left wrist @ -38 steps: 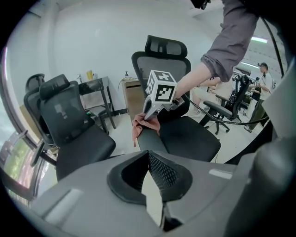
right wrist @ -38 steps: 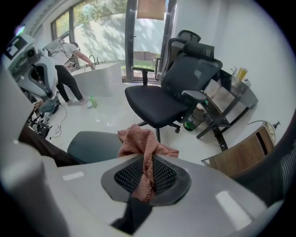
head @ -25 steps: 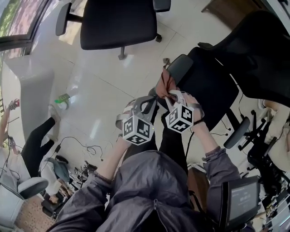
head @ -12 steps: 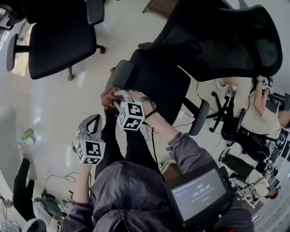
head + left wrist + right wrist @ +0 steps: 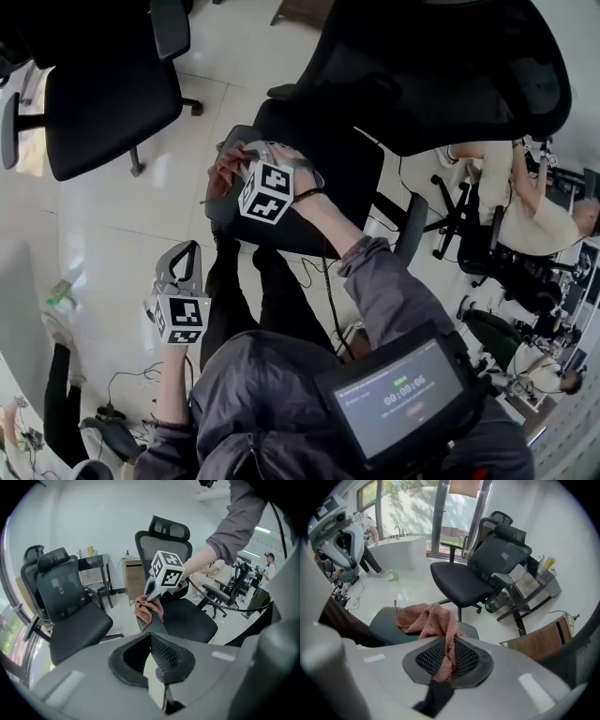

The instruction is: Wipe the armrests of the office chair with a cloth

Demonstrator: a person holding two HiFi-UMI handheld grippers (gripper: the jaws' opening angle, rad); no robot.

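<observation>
A pink cloth [image 5: 222, 174] lies bunched on the grey left armrest [image 5: 223, 214] of the black office chair [image 5: 323, 164]. My right gripper [image 5: 234, 170] is shut on the cloth and presses it onto the armrest pad. In the right gripper view the cloth [image 5: 423, 617] runs down between the mesh pads of the right gripper [image 5: 446, 645] and spreads over the armrest [image 5: 386, 620]. My left gripper [image 5: 190, 249] hangs apart over the floor, nearer the person, shut and empty. The left gripper view shows the left gripper [image 5: 151, 637] pointing at the cloth [image 5: 146, 609] and the right gripper [image 5: 148, 597].
The chair's other armrest [image 5: 412, 232] is on the right. A second black chair [image 5: 103, 94] stands at the upper left. People sit by more chairs at the right [image 5: 539, 211]. A green bottle [image 5: 58, 287] and cables [image 5: 122, 380] lie on the white floor.
My right gripper has slid the cloth along the armrest, away from the person. The left gripper has dropped away from it and now hangs over the floor.
</observation>
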